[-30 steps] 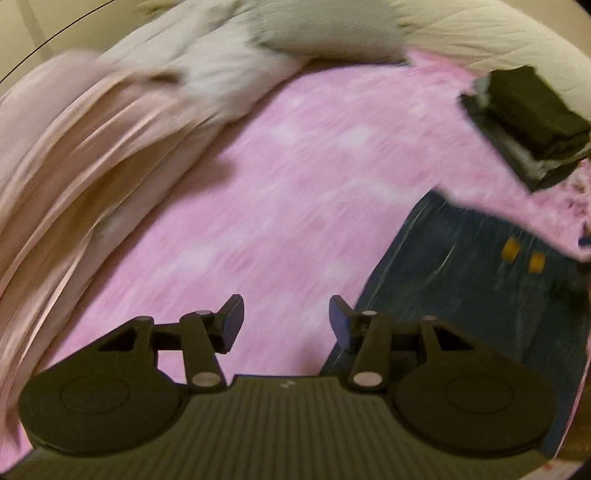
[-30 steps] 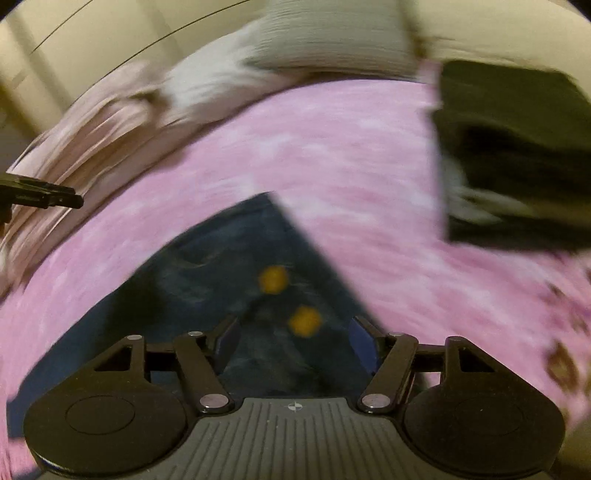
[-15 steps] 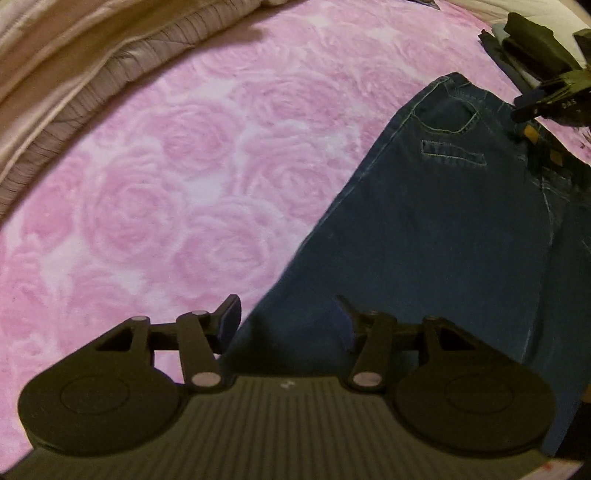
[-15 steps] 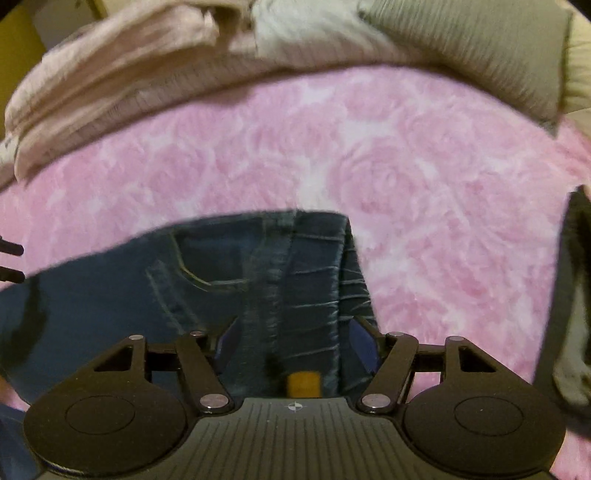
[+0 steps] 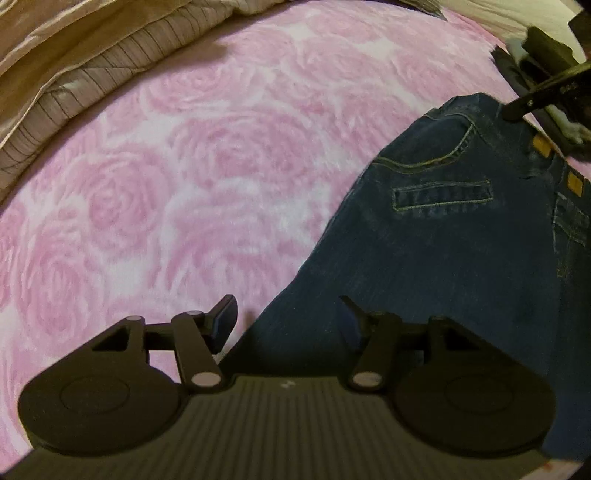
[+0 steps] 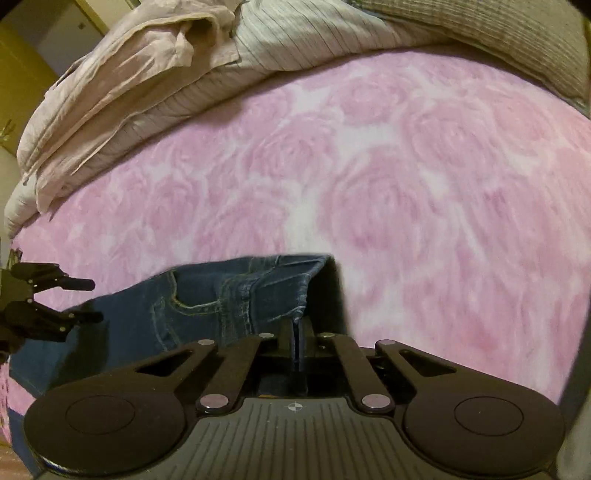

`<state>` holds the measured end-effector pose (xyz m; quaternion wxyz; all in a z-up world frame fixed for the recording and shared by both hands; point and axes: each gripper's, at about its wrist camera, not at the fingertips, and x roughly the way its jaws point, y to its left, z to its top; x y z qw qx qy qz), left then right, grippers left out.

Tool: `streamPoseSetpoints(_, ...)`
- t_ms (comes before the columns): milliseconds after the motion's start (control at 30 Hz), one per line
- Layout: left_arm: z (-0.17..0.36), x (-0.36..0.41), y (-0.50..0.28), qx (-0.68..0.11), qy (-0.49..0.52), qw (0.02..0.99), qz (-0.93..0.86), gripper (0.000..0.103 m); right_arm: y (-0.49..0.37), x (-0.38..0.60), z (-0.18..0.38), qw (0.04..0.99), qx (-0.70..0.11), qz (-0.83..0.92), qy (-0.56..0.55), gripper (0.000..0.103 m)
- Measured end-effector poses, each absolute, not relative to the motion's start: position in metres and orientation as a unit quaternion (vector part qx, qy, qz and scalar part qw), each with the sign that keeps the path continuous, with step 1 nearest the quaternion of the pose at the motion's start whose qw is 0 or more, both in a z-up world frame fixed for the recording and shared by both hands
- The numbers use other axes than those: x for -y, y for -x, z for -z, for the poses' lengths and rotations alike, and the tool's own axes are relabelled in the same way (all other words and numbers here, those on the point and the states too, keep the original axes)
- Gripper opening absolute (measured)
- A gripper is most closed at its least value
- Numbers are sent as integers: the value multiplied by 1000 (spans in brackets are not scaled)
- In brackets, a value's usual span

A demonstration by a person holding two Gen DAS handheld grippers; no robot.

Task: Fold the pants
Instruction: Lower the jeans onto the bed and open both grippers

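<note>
- Our left gripper [image 5: 286, 314] hovers with jaws apart, having just been widening, straddling the side edge of the jeans [image 5: 461, 240], not pinching it.
- The jeans lie spread on the pink rose blanket [image 5: 184, 184].
- Our right gripper [image 6: 297, 332] is clamped on the jeans' waistband corner.

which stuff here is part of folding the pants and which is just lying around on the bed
Part of the job:
- dark blue denim jeans
- right gripper, shut on the waistband
- left gripper, open over a leg edge

Lying about:
- pink rose-patterned blanket
- crumpled beige and striped bedding
- grey ribbed pillow
</note>
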<state>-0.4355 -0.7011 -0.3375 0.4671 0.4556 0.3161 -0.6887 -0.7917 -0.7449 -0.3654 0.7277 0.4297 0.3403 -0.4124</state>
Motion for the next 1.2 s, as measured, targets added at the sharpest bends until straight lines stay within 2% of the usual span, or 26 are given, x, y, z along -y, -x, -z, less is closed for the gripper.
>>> streamPoseSetpoints(133, 340, 711, 444, -315, -462, 456, 693, 54, 799, 746, 398, 713, -346, 412, -449, 0)
streamPoseSetpoints(200, 338, 717, 449, -313, -461, 448, 699, 54, 806, 735, 393, 713, -328, 427, -450, 2)
streamPoseSetpoints(233, 336, 722, 451, -310, -460, 444, 704, 54, 810, 728, 387, 711, -321, 436, -449, 6)
streamPoseSetpoints(267, 334, 727, 455, -306, -459, 439, 709, 54, 816, 719, 379, 708, -317, 448, -444, 17)
streamPoseSetpoints(300, 332, 732, 459, -301, -459, 433, 715, 54, 821, 708, 372, 705, -315, 459, -440, 24)
streamPoseSetpoints(333, 331, 739, 464, -296, -459, 426, 721, 54, 828, 695, 363, 702, -308, 468, -440, 36)
streamPoseSetpoints(367, 330, 744, 470, -291, -458, 420, 728, 54, 836, 681, 355, 699, -297, 475, -445, 43)
streamPoseSetpoints(567, 328, 782, 524, -261, -457, 358, 771, 54, 868, 574, 334, 652, -287, 511, -481, 63)
streamPoseSetpoints(667, 330, 795, 553, -257, -449, 321, 793, 54, 881, 533, 347, 616, -261, 530, -521, 66)
streamPoseSetpoints(933, 354, 805, 606, -232, -498, 266, 792, 60, 895, 498, 388, 604, -150, 541, -566, 67)
streamPoseSetpoints(967, 357, 807, 607, -239, -501, 266, 788, 59, 896, 497, 392, 604, -131, 539, -572, 66)
streamPoseSetpoints(1000, 358, 807, 607, -244, -502, 264, 786, 54, 902, 493, 396, 598, -110, 537, -585, 65)
streamPoseSetpoints(1033, 357, 806, 606, -249, -504, 259, 786, 49, 909, 491, 397, 591, -89, 533, -598, 53)
streamPoseSetpoints(1067, 355, 805, 607, -252, -505, 253, 786, 40, 913, 490, 396, 582, -76, 532, -610, 31)
streamPoseSetpoints(1133, 350, 801, 611, -242, -514, 252, 784, 29, 919, 489, 386, 571, -64, 538, -617, 21)
streamPoseSetpoints(1200, 343, 796, 618, -223, -521, 253, 784, 21, 913, 493, 360, 584, -100, 552, -587, 14)
